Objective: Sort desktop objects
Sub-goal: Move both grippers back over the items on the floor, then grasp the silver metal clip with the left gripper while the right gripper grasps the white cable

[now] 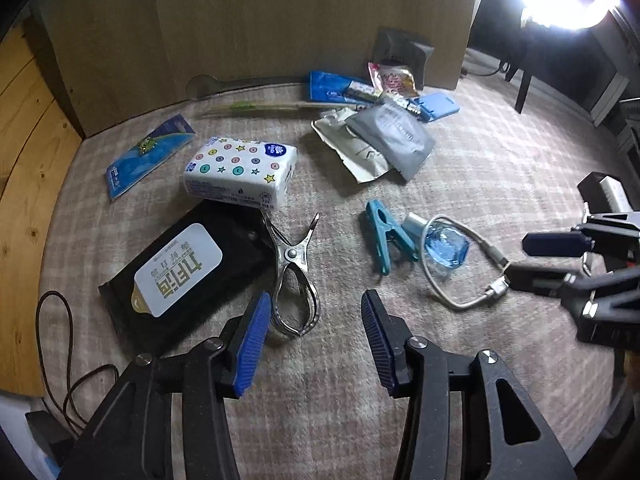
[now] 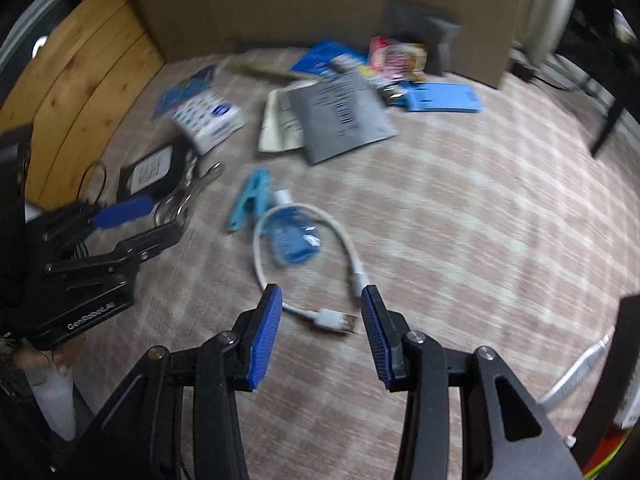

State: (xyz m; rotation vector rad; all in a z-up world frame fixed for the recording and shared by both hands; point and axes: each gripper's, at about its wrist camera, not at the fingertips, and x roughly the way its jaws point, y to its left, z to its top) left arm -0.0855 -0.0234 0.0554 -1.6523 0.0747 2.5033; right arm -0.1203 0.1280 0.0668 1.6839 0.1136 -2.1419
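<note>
Both tools are held spread, nothing grasped. The left tool (image 1: 314, 312) is positioned by the metal clip (image 1: 294, 276); the white cable (image 2: 316, 276) plug is seen between the right tool's (image 2: 322, 308) fingers, on the bench (image 2: 480, 220).

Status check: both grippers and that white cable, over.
Left gripper open, empty, beside metal clip. Right gripper open, straddling white cable plug end, not gripped. Blue bottle inside cable loop.

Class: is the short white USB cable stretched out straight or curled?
Curled: the white USB cable loops around the blue object, both plugs ending near each other.
</note>
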